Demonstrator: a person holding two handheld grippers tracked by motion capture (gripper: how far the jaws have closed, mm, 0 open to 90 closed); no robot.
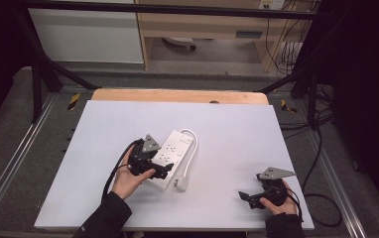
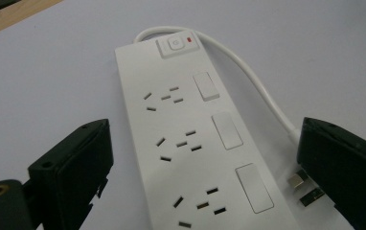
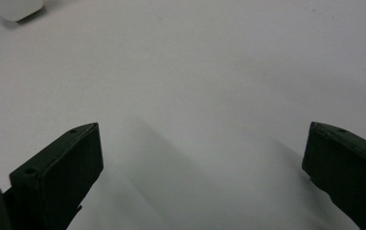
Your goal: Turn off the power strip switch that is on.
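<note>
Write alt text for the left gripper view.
A white power strip lies on a white table, between the wide-open black jaws of the left gripper. It has three socket sets, each beside a rocker switch, and a main button at the far end. Its cord curves back to the plug by the right-hand jaw.

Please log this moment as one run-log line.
left gripper: open, straddling white plastic power strip | right gripper: open, over bare white table

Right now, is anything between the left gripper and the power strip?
Nothing visible. The left gripper is open with its jaws on either side of the white power strip; the plug lies beside the right-hand jaw.
</note>
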